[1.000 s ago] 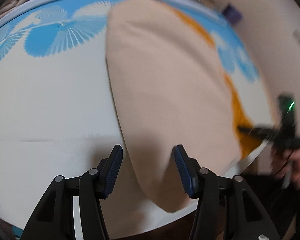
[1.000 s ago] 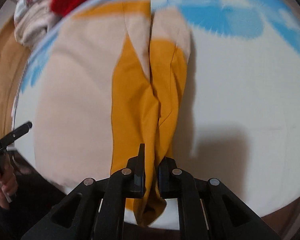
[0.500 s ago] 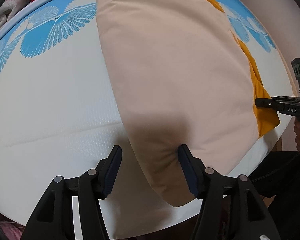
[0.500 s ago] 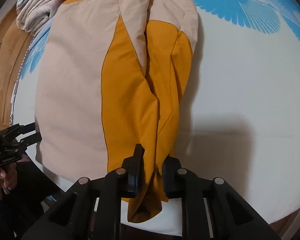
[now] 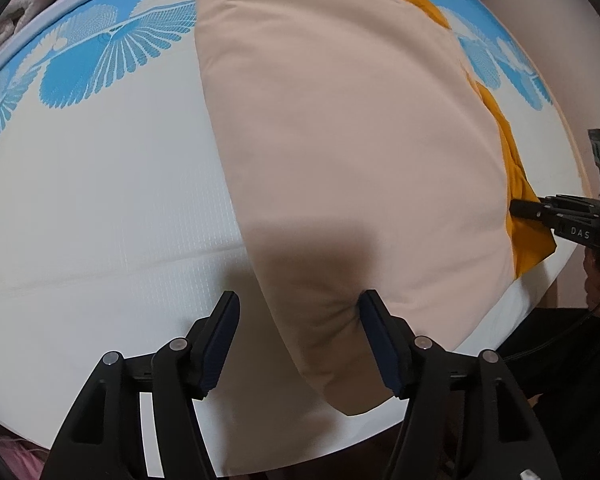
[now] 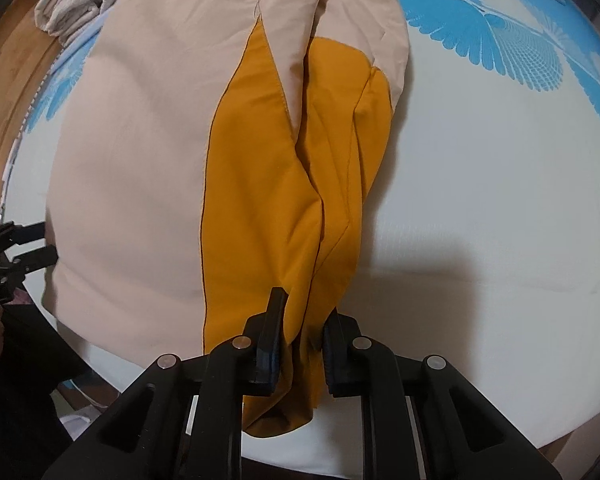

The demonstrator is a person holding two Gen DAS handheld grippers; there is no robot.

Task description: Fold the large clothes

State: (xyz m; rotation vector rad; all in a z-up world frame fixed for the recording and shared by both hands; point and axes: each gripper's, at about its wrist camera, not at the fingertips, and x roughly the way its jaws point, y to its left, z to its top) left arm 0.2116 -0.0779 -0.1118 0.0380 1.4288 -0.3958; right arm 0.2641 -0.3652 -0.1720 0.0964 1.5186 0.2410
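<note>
Beige-and-orange jacket [image 6: 172, 152] lies lengthwise on the bed [image 6: 500, 200], extending away from both grippers. Left hand-held gripper [image 5: 300, 344], jaws just widened, straddles the near beige corner; right hand-held gripper [image 6: 300, 344] pinches the orange hem.

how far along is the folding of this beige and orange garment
Partly done: the beige and mustard-orange fabric garment lies flat on the white and blue patterned bed sheet, sleeve already folded inward. In hand: the right gripper pinches the orange hem; the left gripper has just been opening around the beige corner. Left: folding it in half.
</note>
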